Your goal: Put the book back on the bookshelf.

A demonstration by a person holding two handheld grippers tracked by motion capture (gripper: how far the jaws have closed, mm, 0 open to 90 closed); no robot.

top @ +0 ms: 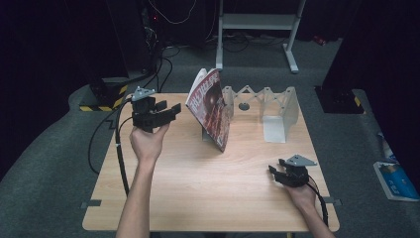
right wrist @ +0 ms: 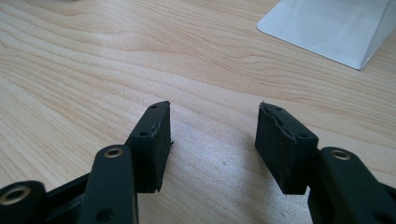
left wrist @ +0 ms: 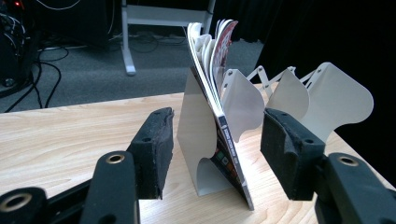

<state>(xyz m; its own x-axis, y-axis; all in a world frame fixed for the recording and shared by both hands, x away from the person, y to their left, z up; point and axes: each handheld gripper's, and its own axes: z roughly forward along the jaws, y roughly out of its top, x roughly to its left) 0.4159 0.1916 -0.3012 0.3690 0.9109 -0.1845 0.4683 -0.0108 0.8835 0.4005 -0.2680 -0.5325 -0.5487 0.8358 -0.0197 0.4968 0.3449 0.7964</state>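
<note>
Magazine [top: 212, 108] leaned steeply against the first divider of the white rack [top: 277, 106] near the table's [top: 198, 188] far edge. Left gripper [top: 167, 110] open beside it, gripping nothing; right gripper [top: 275, 173] open, idle by the near right corner. Probably ready to slide flat if nudged.

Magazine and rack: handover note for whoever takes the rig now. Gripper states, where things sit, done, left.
Left gripper: open, empty, raised just left of the magazine, jaws aimed at its spine edge.
Right gripper: open, empty, low over the table near its right front corner.
Magazine: stands tilted in the leftmost slot of the white accordion rack at the table's back, pages fanning at the top.
Done: magazine is in the rack.
Left: probably straighten it; the other slots hold nothing.
</note>
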